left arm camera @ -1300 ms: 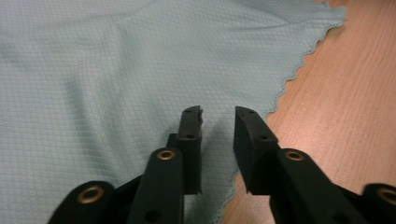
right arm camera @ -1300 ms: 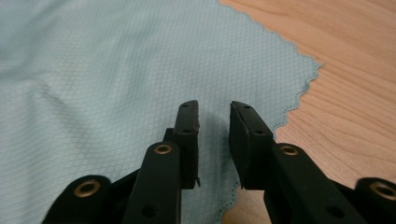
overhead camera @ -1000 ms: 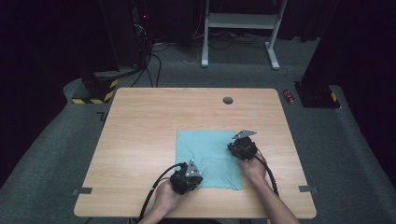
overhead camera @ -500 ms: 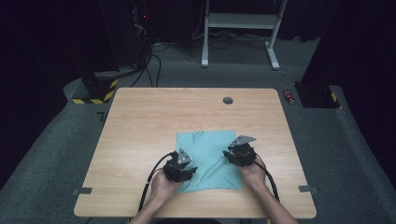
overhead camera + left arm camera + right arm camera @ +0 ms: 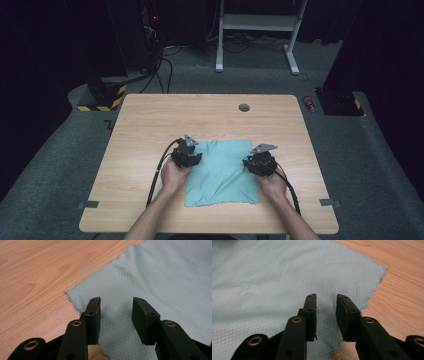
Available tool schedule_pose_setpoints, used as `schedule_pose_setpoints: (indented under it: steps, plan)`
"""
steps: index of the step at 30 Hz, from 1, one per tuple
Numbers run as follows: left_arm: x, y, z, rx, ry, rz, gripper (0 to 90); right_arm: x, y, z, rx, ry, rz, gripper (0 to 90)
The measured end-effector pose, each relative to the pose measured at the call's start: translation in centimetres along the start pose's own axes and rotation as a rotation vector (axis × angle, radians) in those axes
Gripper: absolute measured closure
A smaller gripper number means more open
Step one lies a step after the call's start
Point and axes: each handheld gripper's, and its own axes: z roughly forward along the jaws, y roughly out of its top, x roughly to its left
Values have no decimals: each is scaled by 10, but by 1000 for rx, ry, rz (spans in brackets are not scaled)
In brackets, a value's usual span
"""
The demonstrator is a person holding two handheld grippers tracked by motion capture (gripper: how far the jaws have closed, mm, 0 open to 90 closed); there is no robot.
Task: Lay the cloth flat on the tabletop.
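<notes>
The light blue cloth (image 5: 222,172) lies flat on the near half of my wooden bench (image 5: 150,120), a little right of the middle, its near edge close to the bench's front edge. From above it reads as a rough rectangle, slightly longer from me outward than across, its far edge running nearly parallel to the bench's far edge.

Only the two tool cameras give its surface: a fine diamond weave and a scalloped hem. My left tool view has a corner of the cloth (image 5: 155,277) pointing toward the bare wood (image 5: 37,277), with soft creases near the top. My right tool view has the cloth (image 5: 274,272) with its hem running diagonally to a corner at the right.

My left tool (image 5: 186,155) sits at the cloth's left edge near the far corner, my right tool (image 5: 261,161) at its right edge. The left tool (image 5: 116,315) has its jaws moderately apart, lately closing a touch, cloth below the gap but nothing pinched. The right tool (image 5: 326,315) is narrower, jaws just closing a little, a small raised fold of cloth between them; whether the pads touch it I cannot tell.

From above my hands cover the cloth's side edges, and each tool view cuts off most of the cloth
</notes>
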Motion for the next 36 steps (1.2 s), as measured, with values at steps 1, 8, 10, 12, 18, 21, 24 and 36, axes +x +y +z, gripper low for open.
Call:
schedule_pose_setpoints:
  steps: [1,8,10,12,18,21,24,36]
  plan:
    - [3,-1,1,-12,-2,-2,589,-1,0,0,-2,3,-1,699]
    - [20,-3,6,-66,22,-18,609,-3,1,0,2,-9,5,698]
    - [23,-3,8,-71,20,-19,612,-5,1,1,3,-7,6,698]
    - [25,4,10,-44,35,11,617,-4,1,1,7,-12,9,692]
    - [29,8,13,-35,26,20,646,-4,0,-2,-9,-15,23,613]
    - [30,8,14,-41,34,25,647,1,-2,-10,-29,18,33,594]
    - [30,8,16,-55,57,43,665,11,-9,-20,-34,36,-10,580]
    - [19,2,3,-6,6,37,556,21,-31,-26,-30,65,-46,553]
